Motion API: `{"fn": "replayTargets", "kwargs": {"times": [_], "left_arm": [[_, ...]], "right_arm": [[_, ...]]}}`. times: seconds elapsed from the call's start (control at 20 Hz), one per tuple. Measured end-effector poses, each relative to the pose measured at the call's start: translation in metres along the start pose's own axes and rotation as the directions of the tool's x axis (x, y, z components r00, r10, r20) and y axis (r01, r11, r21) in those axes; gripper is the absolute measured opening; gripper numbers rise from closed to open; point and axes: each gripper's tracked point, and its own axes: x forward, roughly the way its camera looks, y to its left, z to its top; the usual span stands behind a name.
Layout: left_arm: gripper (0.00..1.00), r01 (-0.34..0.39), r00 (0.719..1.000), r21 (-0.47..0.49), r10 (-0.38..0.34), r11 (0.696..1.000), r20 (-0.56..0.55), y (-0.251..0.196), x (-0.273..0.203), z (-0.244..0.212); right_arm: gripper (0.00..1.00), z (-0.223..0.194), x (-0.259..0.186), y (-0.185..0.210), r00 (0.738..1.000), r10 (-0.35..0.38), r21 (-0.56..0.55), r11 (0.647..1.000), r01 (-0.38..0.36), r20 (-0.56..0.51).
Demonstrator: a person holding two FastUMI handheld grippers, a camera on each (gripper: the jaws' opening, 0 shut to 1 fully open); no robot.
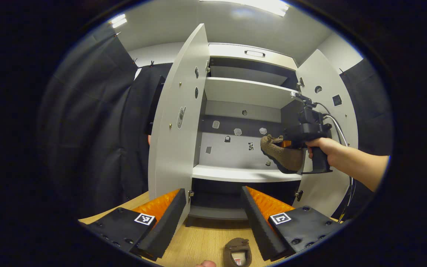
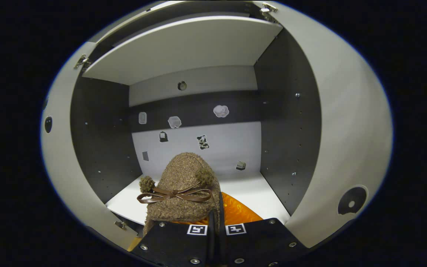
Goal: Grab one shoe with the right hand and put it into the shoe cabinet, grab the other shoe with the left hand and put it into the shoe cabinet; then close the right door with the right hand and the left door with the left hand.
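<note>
1. Left gripper view — the shoe cabinet stands ahead with both doors swung wide: left door at 10 o'clock, right door at 2 o'clock.
2. The left claw is spread wide and holds nothing; it hangs over the wooden tabletop.
3. The second shoe lies on the tabletop at 6 o'clock, between the left claw's fingers in the picture, apart from both.
4. At 3 o'clock a hand holds the right claw, raised at the cabinet's middle shelf.
5. Right gripper view — the right claw is narrowed onto the fuzzy brown shoe (bow on top), toe pointing into the compartment over the white shelf.
</note>
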Motion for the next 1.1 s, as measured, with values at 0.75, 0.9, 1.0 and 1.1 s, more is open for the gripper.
{"fn": "replayTargets", "kwargs": {"times": [0.75, 0.9, 1.0, 1.1], "left_arm": [[0.97, -0.073, 0.997, -0.017, 0.073, 0.997, -0.027, 0.034, 0.001, -0.011], [0.94, -0.073, 0.997, -0.022, 0.072, 0.997, -0.035, 0.035, 0.003, -0.014], [0.97, -0.068, 0.997, -0.026, 0.067, 0.997, -0.035, 0.035, 0.004, -0.013], [0.97, -0.064, 0.997, -0.028, 0.063, 0.998, -0.04, 0.035, 0.004, -0.015]], "right_arm": [[0.14, -0.053, 0.083, -0.015, 0.963, -0.126, -0.051, 0.992, 0.118, -0.237], [0.19, -0.053, 0.075, -0.02, 0.96, -0.127, -0.066, 0.991, 0.114, -0.248], [0.28, -0.051, 0.066, -0.022, 0.962, -0.12, -0.093, 0.991, 0.1, -0.247], [0.55, -0.051, 0.057, -0.02, 0.963, -0.095, -0.106, 0.992, 0.07, -0.252]]}}
